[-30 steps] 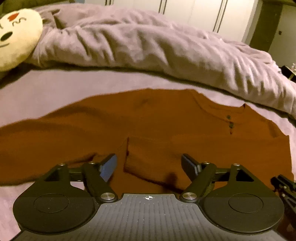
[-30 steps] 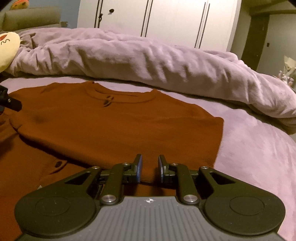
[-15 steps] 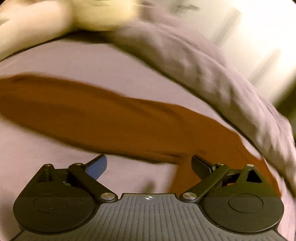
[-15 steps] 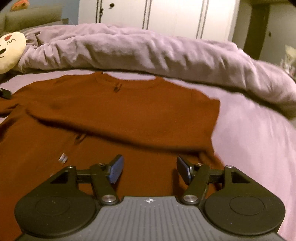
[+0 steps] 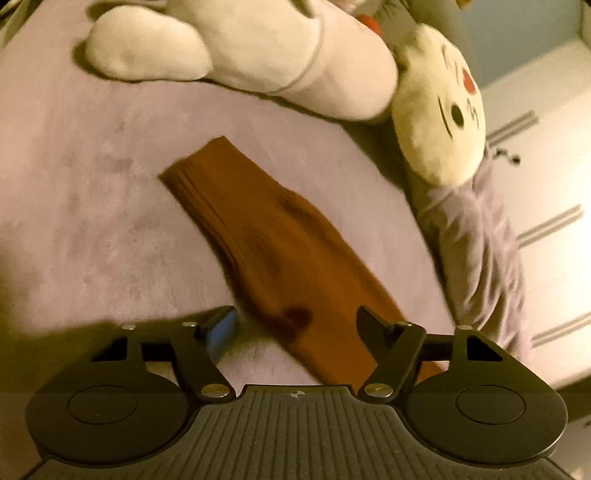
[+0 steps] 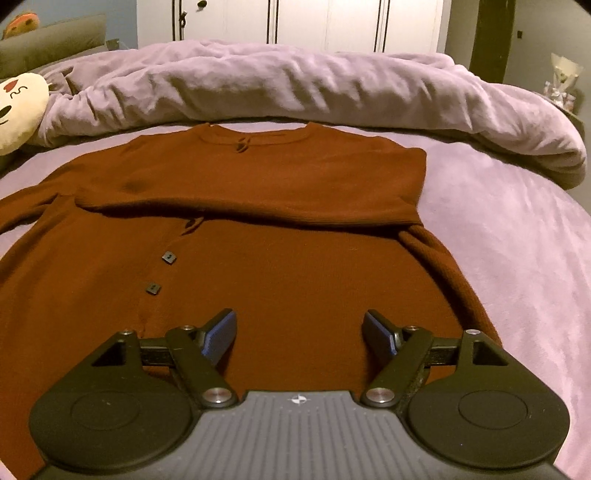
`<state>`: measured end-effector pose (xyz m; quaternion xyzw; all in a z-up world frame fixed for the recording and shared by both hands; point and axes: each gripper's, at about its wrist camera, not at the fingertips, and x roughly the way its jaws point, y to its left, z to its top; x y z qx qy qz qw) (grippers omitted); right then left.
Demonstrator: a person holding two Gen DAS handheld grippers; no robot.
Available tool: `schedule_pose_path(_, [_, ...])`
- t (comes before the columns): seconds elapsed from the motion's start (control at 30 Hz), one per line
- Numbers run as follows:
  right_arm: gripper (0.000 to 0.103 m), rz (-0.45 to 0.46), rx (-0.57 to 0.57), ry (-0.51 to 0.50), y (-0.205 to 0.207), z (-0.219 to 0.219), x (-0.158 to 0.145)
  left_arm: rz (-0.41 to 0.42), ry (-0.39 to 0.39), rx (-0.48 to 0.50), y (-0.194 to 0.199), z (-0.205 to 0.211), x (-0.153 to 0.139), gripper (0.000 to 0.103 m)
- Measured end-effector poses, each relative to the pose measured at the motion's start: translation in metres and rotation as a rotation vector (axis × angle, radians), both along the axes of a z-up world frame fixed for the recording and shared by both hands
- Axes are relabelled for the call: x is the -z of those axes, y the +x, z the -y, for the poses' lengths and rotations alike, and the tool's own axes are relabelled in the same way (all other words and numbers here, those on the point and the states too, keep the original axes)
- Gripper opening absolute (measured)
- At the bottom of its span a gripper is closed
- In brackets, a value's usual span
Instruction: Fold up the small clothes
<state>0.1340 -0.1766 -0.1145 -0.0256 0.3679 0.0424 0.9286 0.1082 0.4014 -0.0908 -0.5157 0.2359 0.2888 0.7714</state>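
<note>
Here, a rust-brown cardigan (image 6: pixel 288 266) is seen spread flat on a lilac bedsheet (image 6: pixel 517 236), its far edge just short of a rumpled lilac duvet (image 6: pixel 295 85).

In the left wrist view, one long sleeve (image 5: pixel 266 243) of the garment is laid diagonally across the sheet, its ribbed cuff pointing to the upper left. The left gripper (image 5: pixel 295 328) is held over the sleeve's near part with its jaws apart; they have just been closing somewhat, and the sleeve runs between them, but neither pad can be seen pressing on it. The sleeve's lower end is hidden behind the gripper body. The picture is slightly blurred. A pale plush toy (image 5: pixel 236 48) is cut off at the top edge, and a round cream cushion (image 5: pixel 439 107) with a drawn face lies to its right.

In the right wrist view, the cardigan's upper part is seen folded across the body, forming a thick band. Two small square buttons (image 6: pixel 168 257) are visible left of centre. The garment's left side is cut off by the frame edge, and its near hem is hidden under the right gripper (image 6: pixel 299 332). That gripper's jaws stand wide apart, having just been opening, with only flat fabric below them. White wardrobe doors (image 6: pixel 295 22) stand behind the bed.
</note>
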Motion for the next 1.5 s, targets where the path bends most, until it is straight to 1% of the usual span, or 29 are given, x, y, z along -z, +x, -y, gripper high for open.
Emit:
schedule_pose_path(0.03, [0.076,0.001,-0.009,-0.007,-0.002,-0.002,0.000,0.012,-0.004,-0.012,-0.001,-0.005,0.001,0.061])
schedule_pose_path(0.07, [0.076,0.004,-0.020,-0.016,-0.004,-0.004,0.000,0.026,-0.009,-0.018,-0.001,-0.007,0.002,0.057])
schedule_pose_path(0.17, [0.076,0.009,-0.033,-0.031,-0.007,-0.005,-0.001,0.071,-0.055,-0.062,-0.008,-0.021,0.011,0.055])
schedule_pose_path(0.23, [0.076,0.008,-0.022,-0.025,-0.007,-0.002,-0.001,0.118,-0.118,-0.123,-0.013,-0.030,0.019,0.053])
schedule_pose_path(0.27, [0.076,0.006,-0.015,-0.022,-0.007,0.000,-0.001,0.149,-0.149,-0.151,-0.015,-0.034,0.022,0.050])
schedule_pose_path(0.3, [0.076,0.006,-0.008,-0.021,-0.006,0.001,-0.002,0.157,-0.162,-0.165,-0.014,-0.037,0.023,0.047])
schedule_pose_path(0.33, [0.076,0.008,-0.002,-0.020,-0.007,0.003,-0.002,0.141,-0.153,-0.163,-0.013,-0.040,0.021,0.030])
schedule_pose_path(0.37, [0.076,0.010,0.002,-0.019,-0.007,0.004,-0.002,0.113,-0.129,-0.147,-0.010,-0.042,0.017,0.010])
schedule_pose_path(0.4, [0.076,0.012,0.007,-0.020,-0.007,0.006,-0.002,0.089,-0.104,-0.123,-0.007,-0.043,0.013,0.012])
schedule_pose_path(0.47, [0.076,0.013,0.014,-0.016,-0.007,0.008,-0.002,0.064,-0.031,-0.075,-0.002,-0.038,-0.001,0.011])
schedule_pose_path(0.57, [0.076,0.019,0.028,-0.001,-0.008,0.012,-0.002,0.087,0.094,0.027,0.011,-0.020,-0.031,0.009])
schedule_pose_path(0.7, [0.076,0.023,0.037,0.023,-0.009,0.016,-0.001,0.134,0.196,0.190,0.047,0.021,-0.069,0.009])
schedule_pose_path(0.83, [0.076,0.032,0.040,0.045,-0.011,0.019,-0.002,0.192,0.283,0.392,0.092,0.091,-0.101,0.009])
schedule_pose_path(0.93, [0.076,0.037,0.048,0.065,-0.012,0.024,-0.003,0.203,0.341,0.544,0.125,0.154,-0.111,0.009])
schedule_pose_path(1.0, [0.076,0.040,0.054,0.073,-0.013,0.027,-0.003,0.194,0.391,0.651,0.141,0.199,-0.110,0.009])
schedule_pose_path(1.07, [0.076,0.041,0.055,0.083,-0.013,0.030,-0.004,0.143,0.430,0.754,0.156,0.241,-0.099,0.011])
schedule_pose_path(1.1, [0.076,0.043,0.054,0.087,-0.013,0.031,-0.005,0.113,0.436,0.791,0.160,0.256,-0.092,0.016])
schedule_pose_path(1.13, [0.076,0.048,0.051,0.092,-0.013,0.033,-0.006,0.079,0.436,0.824,0.164,0.270,-0.083,0.030])
schedule_pose_path(1.17, [0.076,0.052,0.047,0.096,-0.013,0.033,-0.007,0.044,0.437,0.848,0.168,0.278,-0.074,0.050])
schedule_pose_path(1.23, [0.076,0.058,0.031,0.110,-0.011,0.034,-0.010,-0.017,0.477,0.843,0.165,0.286,-0.060,0.064])
schedule_pose_path(1.3, [0.076,0.067,0.010,0.122,-0.008,0.033,-0.013,-0.037,0.510,0.827,0.146,0.289,-0.052,0.067])
schedule_pose_path(1.33, [0.076,0.073,-0.002,0.125,-0.005,0.032,-0.015,-0.048,0.510,0.810,0.138,0.285,-0.047,0.073])
schedule_pose_path(1.37, [0.076,0.081,-0.020,0.130,-0.001,0.029,-0.018,-0.064,0.513,0.789,0.132,0.280,-0.043,0.075])
schedule_pose_path(1.43, [0.075,0.087,-0.053,0.158,0.009,0.021,-0.024,-0.123,0.538,0.743,0.115,0.270,-0.036,0.075])
schedule_pose_path(1.47, [0.072,0.082,-0.070,0.181,0.015,0.016,-0.026,-0.147,0.549,0.719,0.107,0.264,-0.033,0.075])
schedule_pose_path(1.5, [0.065,0.075,-0.092,0.211,0.023,0.009,-0.028,-0.165,0.551,0.698,0.103,0.257,-0.031,0.075])
